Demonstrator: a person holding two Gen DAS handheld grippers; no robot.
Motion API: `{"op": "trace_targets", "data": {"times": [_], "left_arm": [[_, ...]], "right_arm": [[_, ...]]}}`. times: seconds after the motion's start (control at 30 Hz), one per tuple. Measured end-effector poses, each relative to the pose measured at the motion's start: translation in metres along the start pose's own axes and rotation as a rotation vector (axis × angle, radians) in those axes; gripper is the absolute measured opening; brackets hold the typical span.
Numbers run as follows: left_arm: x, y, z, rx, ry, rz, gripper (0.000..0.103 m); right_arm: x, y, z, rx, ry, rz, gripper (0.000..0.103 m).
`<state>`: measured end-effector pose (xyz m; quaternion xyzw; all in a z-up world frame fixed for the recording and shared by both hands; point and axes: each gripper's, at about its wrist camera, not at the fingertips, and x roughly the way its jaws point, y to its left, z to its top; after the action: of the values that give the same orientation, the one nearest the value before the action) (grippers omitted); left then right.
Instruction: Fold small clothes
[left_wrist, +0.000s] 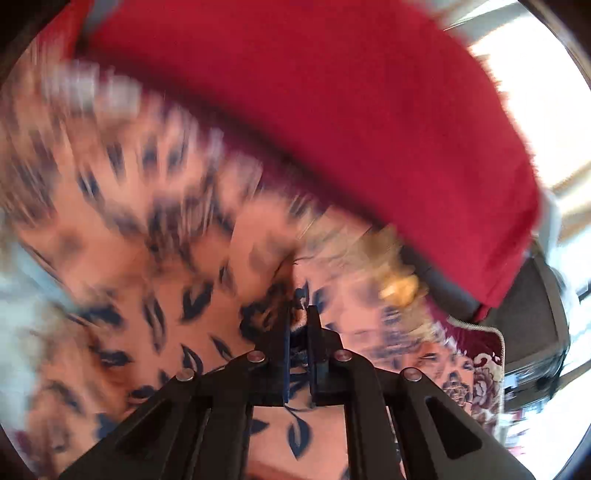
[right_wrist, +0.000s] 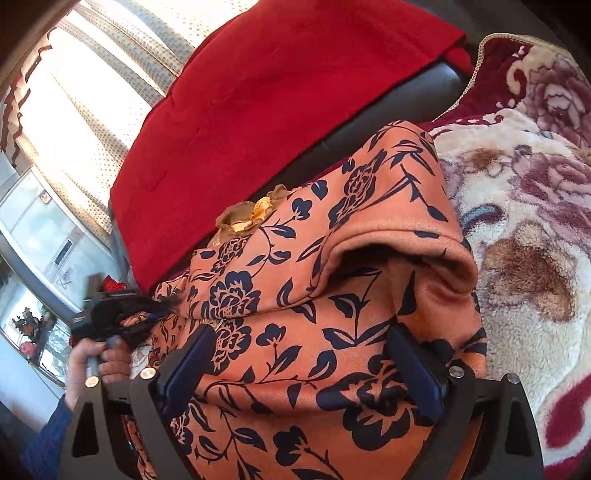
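The orange flowery garment (right_wrist: 332, 295) lies bunched in a heap on a fluffy flowered blanket (right_wrist: 535, 221), with a frilly gold collar (right_wrist: 243, 218) at its far end. One side is flopped over, but the fold looks loose, so I think most of the folding is left to do. The left claw (left_wrist: 298, 325) is squeezed tight on a bit of the cloth at its left edge. The right claw (right_wrist: 303, 365) is wide open, with the cloth between its fingers. A red cushion (right_wrist: 258, 92) sits behind.
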<state>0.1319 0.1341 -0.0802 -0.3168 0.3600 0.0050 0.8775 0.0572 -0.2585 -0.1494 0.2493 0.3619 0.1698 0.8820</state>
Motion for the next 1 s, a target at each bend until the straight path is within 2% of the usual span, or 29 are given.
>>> {"op": "trace_targets", "data": {"times": [0.03,0.1,0.2,0.27,0.3,0.43,0.53,0.67,0.73,0.8,0.87,0.93,1.0], "left_arm": [[-0.022,-0.009,-0.008,0.060,-0.068,0.009,0.007],[-0.037,-0.010,-0.024,0.111,-0.097,0.034,0.008],[-0.011,0.015,-0.046,0.111,-0.013,0.120,0.008],[0.016,0.039,-0.057,0.066,0.085,0.152,0.014],[0.023,0.051,-0.063,0.048,0.076,0.124,0.014],[0.020,0.049,-0.068,0.123,0.028,0.107,0.014],[0.019,0.054,-0.069,0.099,0.022,0.066,0.013],[0.020,0.057,-0.067,0.077,0.018,0.042,0.010],[0.007,0.063,-0.064,0.053,-0.002,0.019,0.009],[0.001,0.063,-0.056,0.048,-0.041,0.017,0.006],[0.004,0.065,-0.054,0.063,-0.037,0.066,0.001],[0.012,0.072,-0.055,0.046,0.006,0.093,0.001],[0.012,0.076,-0.055,0.030,0.008,0.093,0.001]], "right_arm": [[0.000,0.000,0.000,0.000,-0.001,0.000,0.095],[0.001,0.001,-0.001,-0.005,-0.004,-0.009,0.096],[0.001,0.004,-0.003,-0.026,-0.004,-0.028,0.096],[-0.001,0.007,-0.003,-0.032,0.006,-0.041,0.095],[-0.006,0.009,-0.002,-0.029,0.007,-0.041,0.095],[-0.034,0.011,0.012,-0.013,-0.041,-0.035,0.096],[-0.047,0.007,0.043,0.037,-0.080,-0.020,0.096],[-0.038,-0.013,0.084,0.181,-0.101,0.058,0.096],[-0.023,-0.026,0.091,0.273,-0.084,0.087,0.096],[0.007,-0.043,0.091,0.356,0.012,0.100,0.096],[0.034,-0.056,0.083,0.383,0.123,0.046,0.095],[0.035,-0.051,0.086,0.350,0.123,0.028,0.095],[0.025,-0.031,0.097,0.291,0.093,0.012,0.096]]}}
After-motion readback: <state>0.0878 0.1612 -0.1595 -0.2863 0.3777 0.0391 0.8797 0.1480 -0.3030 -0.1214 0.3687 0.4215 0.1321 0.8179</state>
